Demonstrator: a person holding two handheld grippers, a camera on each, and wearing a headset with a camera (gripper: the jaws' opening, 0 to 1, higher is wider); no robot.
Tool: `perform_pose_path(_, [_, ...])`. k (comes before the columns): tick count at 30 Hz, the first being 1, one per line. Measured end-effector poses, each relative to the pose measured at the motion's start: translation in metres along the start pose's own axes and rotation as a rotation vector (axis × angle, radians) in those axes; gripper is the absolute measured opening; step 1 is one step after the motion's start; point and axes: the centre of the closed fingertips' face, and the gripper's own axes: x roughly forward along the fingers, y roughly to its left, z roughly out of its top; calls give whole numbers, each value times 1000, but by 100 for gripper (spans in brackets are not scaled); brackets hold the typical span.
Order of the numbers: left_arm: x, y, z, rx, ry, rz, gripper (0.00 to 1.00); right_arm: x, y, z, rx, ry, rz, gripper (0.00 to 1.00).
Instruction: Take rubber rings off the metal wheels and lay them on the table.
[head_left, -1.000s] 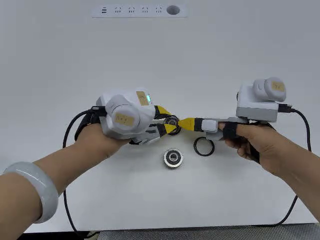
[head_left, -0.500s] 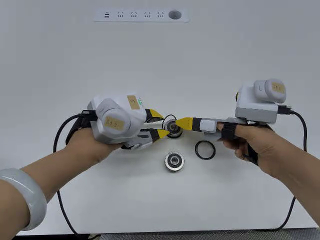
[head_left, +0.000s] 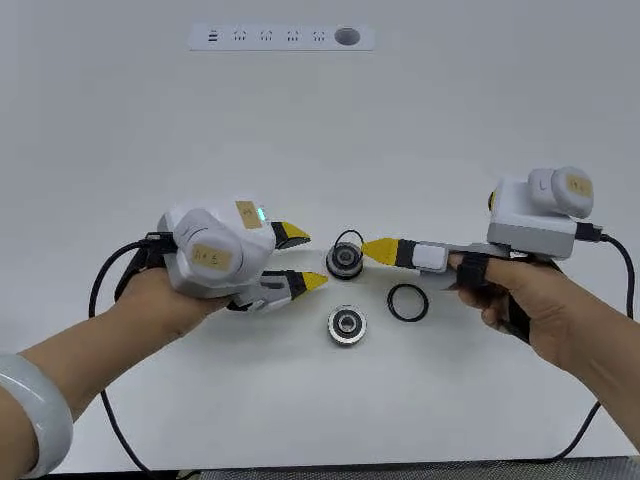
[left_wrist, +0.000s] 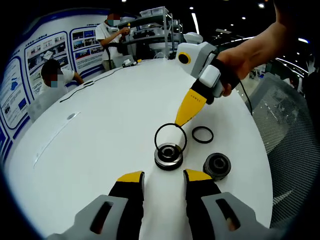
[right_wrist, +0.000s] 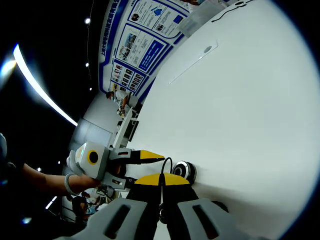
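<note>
The left gripper (head_left: 305, 259) is open, and its jaws stand just beside a metal wheel (head_left: 345, 263) on the white table (head_left: 300, 150) without touching it. The right gripper (head_left: 368, 250) has its jaws pressed together on the upper edge of a black rubber ring (left_wrist: 155, 137), which stands up, half off this wheel. Near them a second wheel (head_left: 346, 323) and a free ring (head_left: 389, 302) lie flat on the table.

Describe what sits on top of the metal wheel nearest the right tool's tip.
A black rubber ring stands tilted up from the wheel, its top at the right tool. Whether its lower edge grips the wheel cannot be seen: the wheel's rim covers it.
</note>
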Motion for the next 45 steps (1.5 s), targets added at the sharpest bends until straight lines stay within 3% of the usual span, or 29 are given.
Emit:
perform_pose_path(9, [-3, 2, -5, -25, 0, 14, 39, -23, -3, -12, 48, -32, -8, 2])
perform_pose_path(18, [-4, 1, -6, -31, 3, 12, 40, -44, -16, -26, 101, -56, -47, 2])
perform_pose_path(31, [-4, 0, -8, -35, 8, 11, 38, -55, -39, -41, 153, -44, -106, 2])
perform_pose_path(39, [-5, 1, -11, -37, 13, 11, 38, -57, -48, -49, 103, -6, -168, 5])
perform_pose_path(45, [-4, 1, -9, -37, 7, 11, 38, -57, -47, -51, 7, 35, -202, 10])
